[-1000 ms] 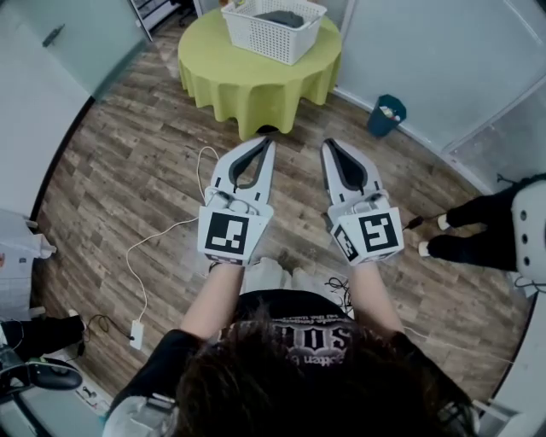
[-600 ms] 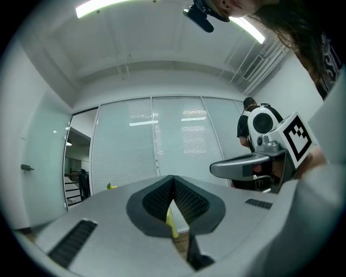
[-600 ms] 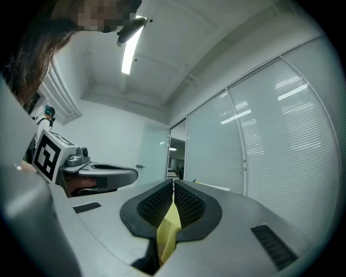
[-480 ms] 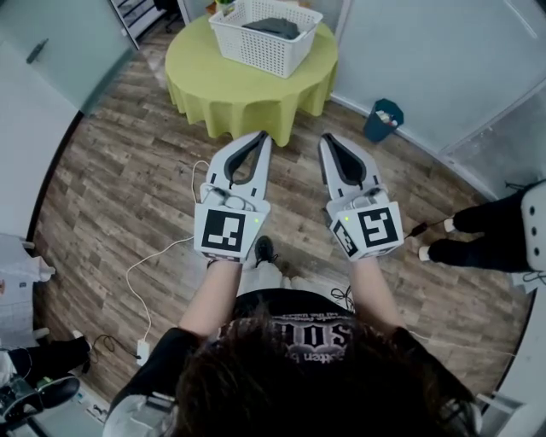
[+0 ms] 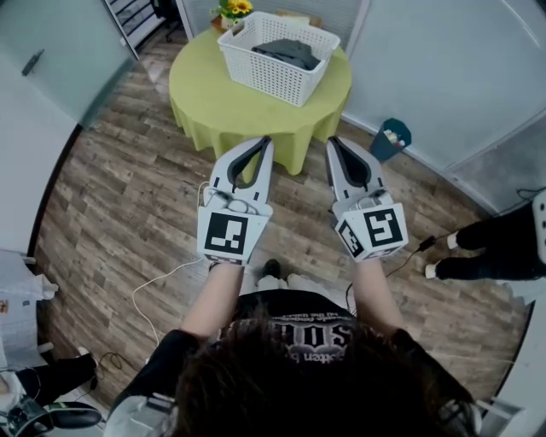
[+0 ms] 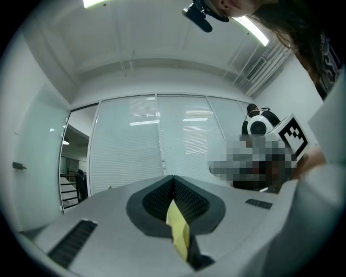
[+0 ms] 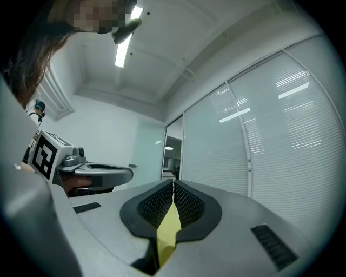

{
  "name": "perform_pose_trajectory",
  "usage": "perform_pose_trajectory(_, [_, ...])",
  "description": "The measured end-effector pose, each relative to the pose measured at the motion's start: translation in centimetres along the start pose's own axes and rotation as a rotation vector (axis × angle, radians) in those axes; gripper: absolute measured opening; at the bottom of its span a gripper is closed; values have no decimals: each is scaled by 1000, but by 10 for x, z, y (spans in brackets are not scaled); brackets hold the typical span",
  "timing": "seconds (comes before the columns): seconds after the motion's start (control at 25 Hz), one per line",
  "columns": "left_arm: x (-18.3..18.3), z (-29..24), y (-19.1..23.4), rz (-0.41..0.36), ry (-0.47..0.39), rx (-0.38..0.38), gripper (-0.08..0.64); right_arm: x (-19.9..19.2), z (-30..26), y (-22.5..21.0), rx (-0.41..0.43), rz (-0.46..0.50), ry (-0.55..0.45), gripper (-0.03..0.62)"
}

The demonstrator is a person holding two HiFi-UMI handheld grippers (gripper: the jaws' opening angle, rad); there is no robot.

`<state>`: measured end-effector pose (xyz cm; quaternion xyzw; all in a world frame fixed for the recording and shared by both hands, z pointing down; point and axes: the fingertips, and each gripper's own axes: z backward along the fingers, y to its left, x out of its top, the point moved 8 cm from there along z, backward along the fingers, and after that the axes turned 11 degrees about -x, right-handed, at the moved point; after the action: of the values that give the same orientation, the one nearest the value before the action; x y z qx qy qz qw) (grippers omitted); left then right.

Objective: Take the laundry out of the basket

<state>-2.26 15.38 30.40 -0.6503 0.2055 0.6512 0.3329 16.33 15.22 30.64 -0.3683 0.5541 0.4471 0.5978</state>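
Observation:
A white laundry basket [image 5: 277, 53] stands on a round table with a yellow-green cloth [image 5: 230, 102] at the top of the head view. Dark grey laundry [image 5: 288, 51] lies inside it. My left gripper [image 5: 267, 141] and right gripper [image 5: 333, 142] are held side by side in front of me, tips pointing toward the table's near edge, well short of the basket. Both are shut with nothing between the jaws. The left gripper view [image 6: 173, 177] and the right gripper view [image 7: 173, 183] show only closed jaws against glass walls and ceiling.
A pot of yellow flowers [image 5: 233, 10] stands behind the basket. A blue bin [image 5: 390, 139] sits right of the table. A person's dark legs [image 5: 490, 247] are at the right. A white cable [image 5: 162, 277] runs over the wood floor at my left.
The table and basket have come closer and shifted slightly right in the head view as I walk toward them. Both grippers stay shut and level.

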Motion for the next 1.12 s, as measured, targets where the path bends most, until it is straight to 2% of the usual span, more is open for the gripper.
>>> perform_pose_trajectory(0.4, [-17,-23,69,8,17,17,-2,-9,-70,2,1,-4,1,29])
perform_pose_trajectory(0.76, [-25,-48,98,5,9,33,-2,-14,-113,-15,2,-10,-5,29])
perform_pose_trajectory(1.12, [-39,-88,134,-3,27,77,-2,-28,-172,-37,46,-23,-9,29])
